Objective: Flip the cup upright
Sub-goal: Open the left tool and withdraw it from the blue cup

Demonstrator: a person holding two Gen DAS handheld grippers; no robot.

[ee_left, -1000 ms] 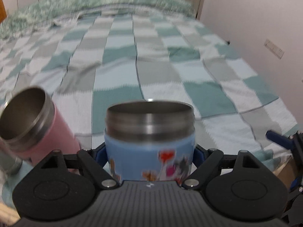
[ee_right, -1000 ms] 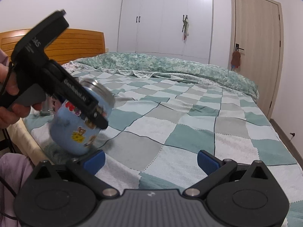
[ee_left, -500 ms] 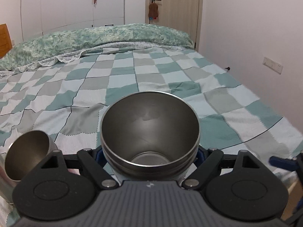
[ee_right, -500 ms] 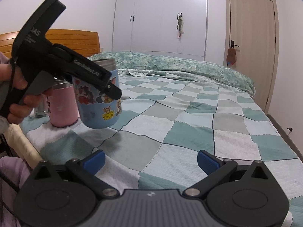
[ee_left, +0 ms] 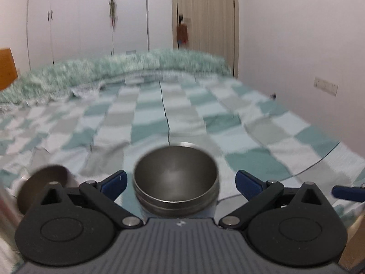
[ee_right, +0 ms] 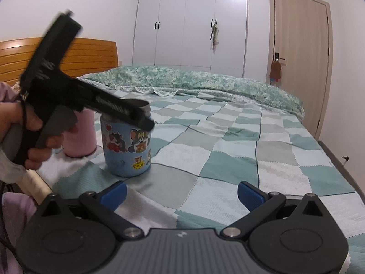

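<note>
The blue cup [ee_right: 126, 147] with cartoon stickers stands upright on the checked bedspread [ee_right: 239, 159], steel mouth up. In the left wrist view its open steel rim [ee_left: 175, 178] sits between my spread blue fingertips. My left gripper [ee_left: 180, 181] is open, level with the rim and apart from it; in the right wrist view it [ee_right: 139, 114] is blurred, by the cup's top. My right gripper [ee_right: 181, 193] is open and empty, low over the bedspread to the cup's right.
A pink steel cup [ee_right: 79, 134] stands upright just left of the blue one, its mouth [ee_left: 43, 185] visible in the left wrist view. The bed's near edge runs at lower left [ee_right: 36, 180]. A folded green quilt [ee_right: 205, 82] lies along the far side.
The left gripper turned the blue cup from tilted to upright, set it down on the bedspread beside the pink cup, then opened its jaws. The right gripper stayed still.
</note>
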